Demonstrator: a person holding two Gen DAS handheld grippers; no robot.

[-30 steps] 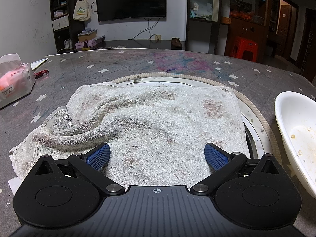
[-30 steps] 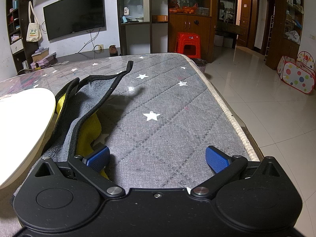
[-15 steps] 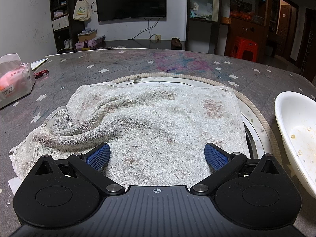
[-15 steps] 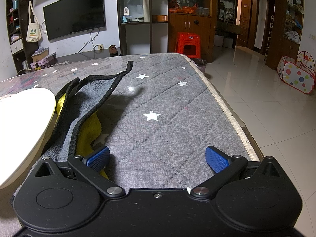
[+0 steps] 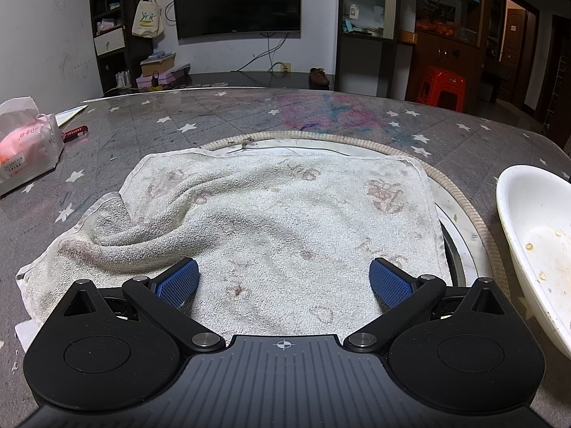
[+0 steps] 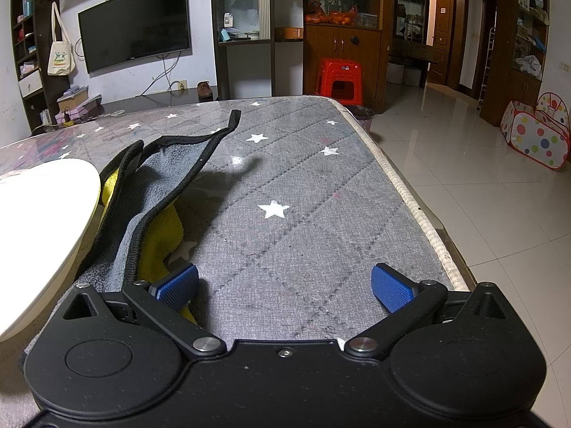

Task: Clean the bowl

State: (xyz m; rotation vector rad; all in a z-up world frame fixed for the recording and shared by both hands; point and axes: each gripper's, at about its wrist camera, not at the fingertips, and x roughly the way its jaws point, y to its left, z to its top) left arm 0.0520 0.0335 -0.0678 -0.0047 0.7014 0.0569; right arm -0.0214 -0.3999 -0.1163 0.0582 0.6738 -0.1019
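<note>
Nothing moved; hand-held gripper point(image 5: 283, 281) wide, empty.

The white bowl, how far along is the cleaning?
Nothing looks done: the white bowl still shows food residue. Nothing is in hand; left gripper and right gripper are open, empty. Left: picking up the stained white towel and wiping.

Ahead of the right gripper point(image 6: 284, 285) the table point(image 6: 303, 214) lies bare; a grey-yellow cloth point(image 6: 157, 192) crowds its left. The stained towel point(image 5: 271, 228) fills the left view, with the bowl point(image 5: 535, 235) blocking the right.
</note>
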